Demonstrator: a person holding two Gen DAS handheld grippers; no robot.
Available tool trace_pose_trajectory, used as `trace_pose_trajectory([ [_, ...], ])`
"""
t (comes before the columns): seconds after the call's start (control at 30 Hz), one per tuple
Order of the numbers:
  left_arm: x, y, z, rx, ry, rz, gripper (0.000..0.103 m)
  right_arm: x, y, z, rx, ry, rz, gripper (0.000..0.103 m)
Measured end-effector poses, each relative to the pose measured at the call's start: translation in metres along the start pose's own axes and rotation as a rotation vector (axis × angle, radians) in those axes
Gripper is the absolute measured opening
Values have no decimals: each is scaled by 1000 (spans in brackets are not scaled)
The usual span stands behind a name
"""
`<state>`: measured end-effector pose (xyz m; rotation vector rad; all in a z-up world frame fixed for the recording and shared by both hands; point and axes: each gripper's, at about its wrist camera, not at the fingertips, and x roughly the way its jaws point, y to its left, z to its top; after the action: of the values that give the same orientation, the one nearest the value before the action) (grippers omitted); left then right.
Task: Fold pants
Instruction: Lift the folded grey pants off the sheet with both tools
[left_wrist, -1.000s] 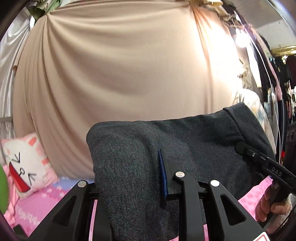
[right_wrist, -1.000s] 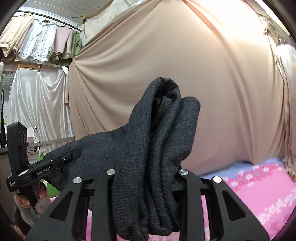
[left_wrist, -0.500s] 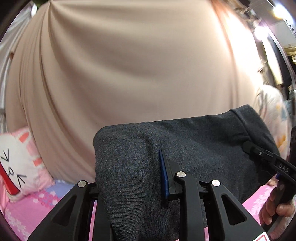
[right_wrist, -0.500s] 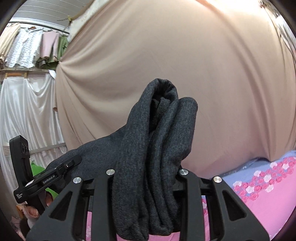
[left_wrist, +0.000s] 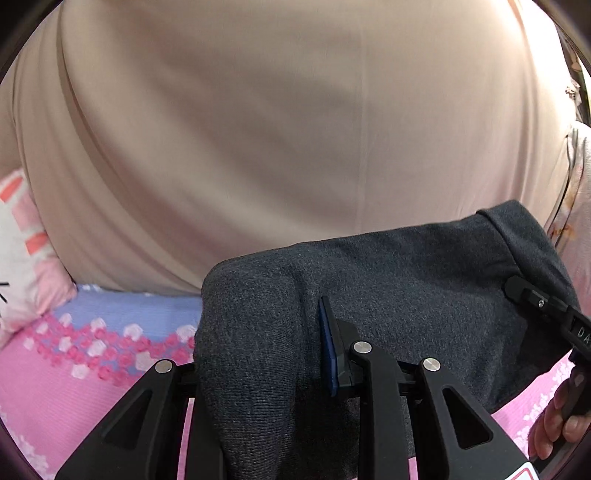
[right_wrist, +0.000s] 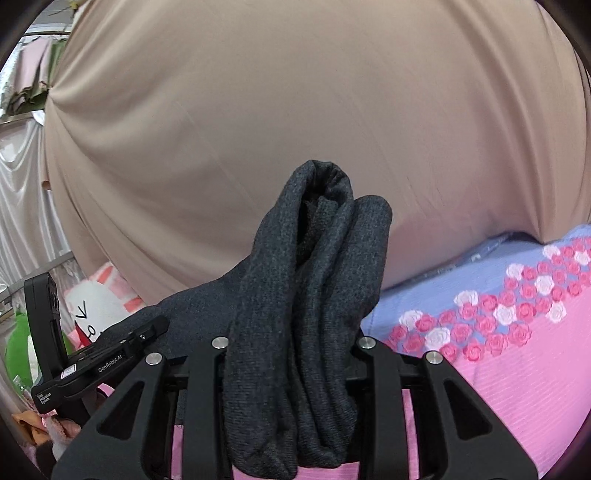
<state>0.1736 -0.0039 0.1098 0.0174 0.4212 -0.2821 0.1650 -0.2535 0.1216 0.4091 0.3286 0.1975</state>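
Note:
The dark grey pants hang stretched between my two grippers above the pink bed. My left gripper is shut on one end of the pants, and the cloth drapes over its fingers. My right gripper is shut on a bunched fold of the pants, which sticks up between its fingers. The right gripper also shows at the right edge of the left wrist view. The left gripper shows at the left of the right wrist view.
A pink bedspread with a rose border lies below, also seen in the left wrist view. A beige curtain hangs close behind the bed. A white and pink cat pillow leans at the left.
Both grippers have tilted downward and moved toward the curtain with the pants still held. More of the bedspread shows and the ceiling and hanging clothes have left the view.

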Motion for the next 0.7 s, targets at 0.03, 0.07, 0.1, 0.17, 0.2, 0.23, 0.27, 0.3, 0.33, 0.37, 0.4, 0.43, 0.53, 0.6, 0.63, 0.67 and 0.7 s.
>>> trace_pose_trajectory([
  [0.03,7,1,-3,-2,12,-2,22,6,-7,-5,3,13,-12,29],
  [0.07,14,1,-6,-3,22,-5,22,10,-11,-8,7,24,-21,29],
  [0.1,20,2,-8,-3,32,-7,22,16,-15,-12,15,40,-29,29],
  [0.17,34,2,-15,-4,55,-6,22,24,-22,-17,23,60,-39,29],
  [0.2,40,2,-19,-5,66,-5,22,28,-24,-20,22,70,-48,29],
  [0.23,45,2,-21,-10,77,-4,22,31,-25,-22,20,78,-53,29],
  [0.27,50,2,-23,-14,87,-3,22,35,-26,-24,22,86,-57,29],
  [0.3,54,2,-25,-17,96,-3,22,38,-29,-27,24,92,-62,29],
  [0.33,58,6,-26,-18,101,-3,22,40,-30,-28,22,98,-67,29],
  [0.37,60,5,-27,-18,104,-4,22,44,-33,-31,26,108,-73,29],
  [0.4,61,4,-28,-19,107,-4,22,45,-34,-33,31,116,-76,29],
  [0.43,65,5,-29,-19,112,-5,22,48,-37,-34,36,125,-79,29],
  [0.53,75,5,-35,-16,133,-5,22,57,-45,-41,59,154,-88,29],
  [0.6,80,4,-38,-20,150,-8,22,61,-48,-43,65,167,-92,29],
  [0.63,88,11,-41,-23,155,-9,22,61,-47,-44,64,170,-93,29],
  [0.67,89,12,-41,-24,158,-10,22,61,-47,-44,63,170,-92,29],
  [0.7,89,12,-41,-28,158,-12,22,61,-46,-44,64,167,-91,29],
])
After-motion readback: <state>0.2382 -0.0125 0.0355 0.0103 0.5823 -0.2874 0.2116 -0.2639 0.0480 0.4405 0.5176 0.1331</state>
